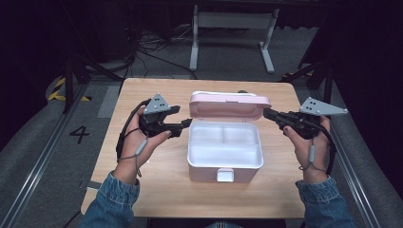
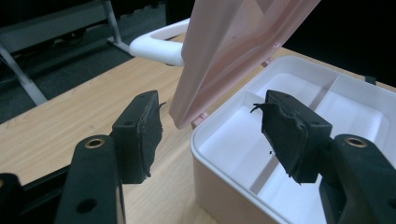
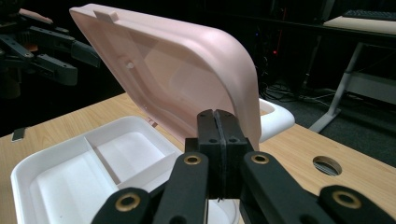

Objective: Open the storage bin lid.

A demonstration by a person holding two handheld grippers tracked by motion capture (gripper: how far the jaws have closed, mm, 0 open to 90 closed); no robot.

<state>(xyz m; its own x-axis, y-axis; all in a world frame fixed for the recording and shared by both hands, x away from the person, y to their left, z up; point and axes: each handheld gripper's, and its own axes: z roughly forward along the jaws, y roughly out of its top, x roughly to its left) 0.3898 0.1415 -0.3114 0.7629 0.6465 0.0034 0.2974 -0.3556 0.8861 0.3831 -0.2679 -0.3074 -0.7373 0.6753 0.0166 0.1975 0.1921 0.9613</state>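
Right gripper (image 3: 217, 135): jaws pressed together, nothing between, tip at pink lid (image 3: 187, 70) edge, maybe touching. Left gripper (image 2: 210, 126): wide open, empty, straddling box (image 1: 225, 151) wall. Box mid-table (image 1: 142, 190), lid up, compartments empty.

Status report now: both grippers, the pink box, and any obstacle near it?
Left gripper open, beside the box's left wall. Right gripper shut, empty, by the lid. Box open, compartments empty. Nothing in the way.
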